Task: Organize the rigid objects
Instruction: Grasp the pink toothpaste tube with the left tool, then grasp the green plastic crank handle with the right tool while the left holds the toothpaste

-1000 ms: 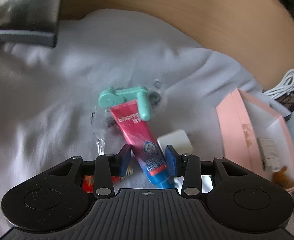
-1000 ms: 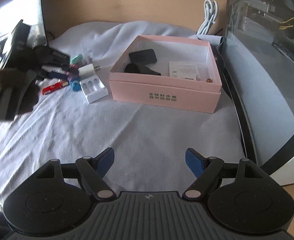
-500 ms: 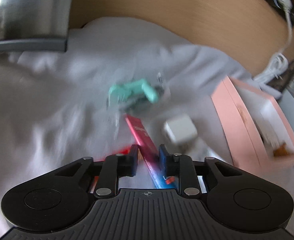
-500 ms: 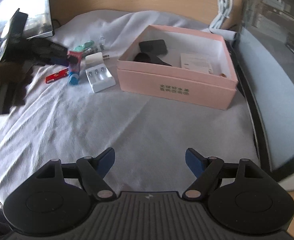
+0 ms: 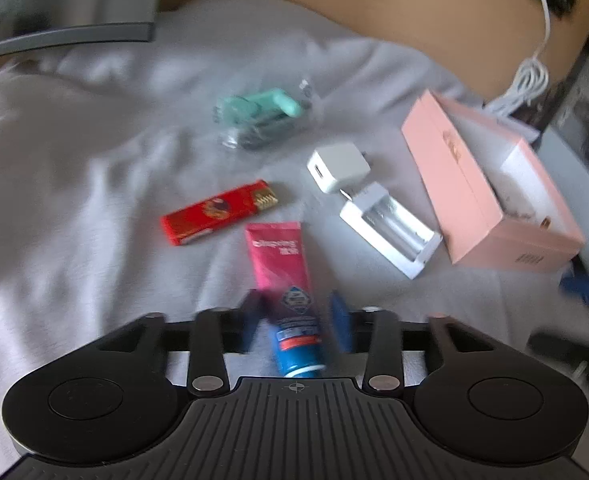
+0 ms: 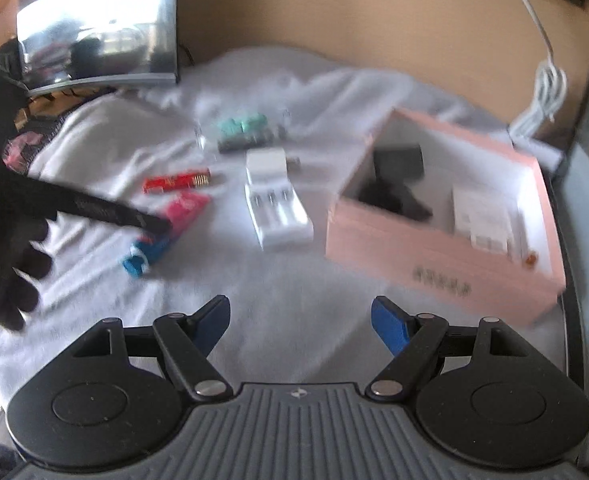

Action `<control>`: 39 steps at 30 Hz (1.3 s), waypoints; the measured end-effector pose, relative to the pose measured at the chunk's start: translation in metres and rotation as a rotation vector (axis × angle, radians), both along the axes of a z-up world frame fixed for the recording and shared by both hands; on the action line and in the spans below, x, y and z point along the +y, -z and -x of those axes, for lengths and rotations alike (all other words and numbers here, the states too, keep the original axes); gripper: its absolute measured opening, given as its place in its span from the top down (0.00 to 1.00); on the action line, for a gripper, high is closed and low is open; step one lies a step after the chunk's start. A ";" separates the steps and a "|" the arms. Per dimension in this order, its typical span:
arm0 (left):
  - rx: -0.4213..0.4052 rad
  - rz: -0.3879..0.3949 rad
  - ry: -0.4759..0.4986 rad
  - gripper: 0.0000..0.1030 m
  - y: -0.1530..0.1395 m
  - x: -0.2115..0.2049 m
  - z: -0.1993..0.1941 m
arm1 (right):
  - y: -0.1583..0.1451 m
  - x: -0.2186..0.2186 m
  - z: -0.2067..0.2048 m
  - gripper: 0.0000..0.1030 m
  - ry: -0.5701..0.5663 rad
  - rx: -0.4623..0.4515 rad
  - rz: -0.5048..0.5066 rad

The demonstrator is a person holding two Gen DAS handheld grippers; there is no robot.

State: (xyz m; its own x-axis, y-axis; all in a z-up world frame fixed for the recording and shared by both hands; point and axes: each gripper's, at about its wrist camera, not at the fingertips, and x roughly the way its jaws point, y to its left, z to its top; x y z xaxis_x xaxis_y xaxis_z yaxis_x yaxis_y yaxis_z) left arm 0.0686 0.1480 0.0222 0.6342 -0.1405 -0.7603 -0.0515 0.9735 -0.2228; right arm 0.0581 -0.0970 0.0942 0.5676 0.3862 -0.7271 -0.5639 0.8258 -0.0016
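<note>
A pink-and-blue tube (image 5: 282,264) lies on the white cloth between the blue pads of my left gripper (image 5: 294,320). Its jaws are opening and the pads stand clear of the tube. Beyond it lie a red pack (image 5: 218,212), a white plug adapter (image 5: 338,166), a white battery charger (image 5: 390,228) and a teal item in a clear bag (image 5: 262,116). The open pink box (image 5: 474,192) stands at the right. My right gripper (image 6: 300,312) is open over bare cloth, with the battery charger (image 6: 278,212) and the pink box (image 6: 434,268) ahead of it.
In the pink box lie black items (image 6: 398,184) and a white card (image 6: 482,220). A monitor (image 6: 98,28) stands at the back left and a coiled white cable (image 6: 542,100) at the back right. A gloved hand (image 6: 6,248) holds the left gripper at the left edge.
My left gripper shut on the tube, dragged it away from the teal item toward the near side, and has opened again. The right gripper moved left, closer to the loose items.
</note>
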 end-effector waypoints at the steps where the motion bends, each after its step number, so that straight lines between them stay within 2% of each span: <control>1: -0.020 -0.025 0.005 0.52 0.001 -0.004 -0.001 | -0.004 0.003 -0.007 0.23 -0.006 -0.010 -0.005; 3: -0.036 -0.094 0.029 0.53 0.003 -0.014 -0.005 | -0.013 0.011 -0.021 0.23 -0.014 -0.030 -0.015; 4: -0.043 -0.129 0.039 0.57 0.003 -0.017 -0.004 | -0.017 0.017 -0.030 0.23 -0.018 -0.047 -0.022; 5: -0.049 -0.162 0.045 0.65 0.004 -0.018 -0.002 | -0.020 0.023 -0.038 0.23 -0.024 -0.065 -0.028; 6: -0.053 -0.170 0.058 0.67 0.004 -0.017 0.001 | -0.023 0.032 -0.047 0.23 -0.026 -0.085 -0.034; 9: -0.047 -0.119 0.048 0.67 0.002 -0.005 0.023 | -0.028 0.063 -0.076 0.23 -0.016 -0.117 -0.064; 12: -0.045 -0.116 0.017 0.67 0.001 0.003 0.051 | -0.024 0.102 -0.107 0.23 -0.029 -0.114 -0.092; 15: -0.049 -0.101 -0.019 0.67 0.001 0.010 0.073 | -0.010 0.150 -0.133 0.23 -0.079 -0.122 -0.074; 17: -0.053 -0.071 -0.041 0.67 0.000 0.015 0.081 | 0.006 0.179 -0.153 0.23 -0.101 -0.100 -0.044; 19: -0.059 -0.048 -0.058 0.67 0.001 0.016 0.086 | 0.025 0.202 -0.176 0.23 -0.076 -0.064 -0.012; 23: -0.074 -0.025 -0.095 0.67 0.001 0.017 0.089 | 0.052 0.223 -0.207 0.24 -0.031 0.003 0.027; 24: -0.075 -0.023 -0.099 0.67 0.001 0.018 0.090 | 0.054 0.225 -0.209 0.29 -0.039 0.009 0.043; 25: -0.077 -0.020 -0.104 0.67 0.001 0.018 0.090 | 0.054 0.227 -0.209 0.33 -0.063 0.019 0.061; 28: -0.084 0.005 -0.126 0.67 0.001 0.019 0.091 | 0.048 0.220 -0.198 0.33 -0.098 0.006 0.101; 34: -0.115 -0.010 -0.091 0.66 0.004 0.018 0.090 | 0.008 0.153 -0.131 0.34 -0.171 0.035 -0.024; 39: -0.096 -0.100 -0.015 0.52 0.002 0.001 0.080 | -0.012 0.092 -0.060 0.34 -0.201 -0.010 -0.020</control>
State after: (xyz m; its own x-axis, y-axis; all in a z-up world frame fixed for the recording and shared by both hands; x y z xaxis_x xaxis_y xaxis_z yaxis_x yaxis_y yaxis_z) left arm -0.0109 0.1490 0.0205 0.7063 -0.0575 -0.7056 -0.0488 0.9904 -0.1296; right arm 0.1176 -0.0052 0.1062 0.4848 0.5068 -0.7128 -0.7178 0.6962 0.0068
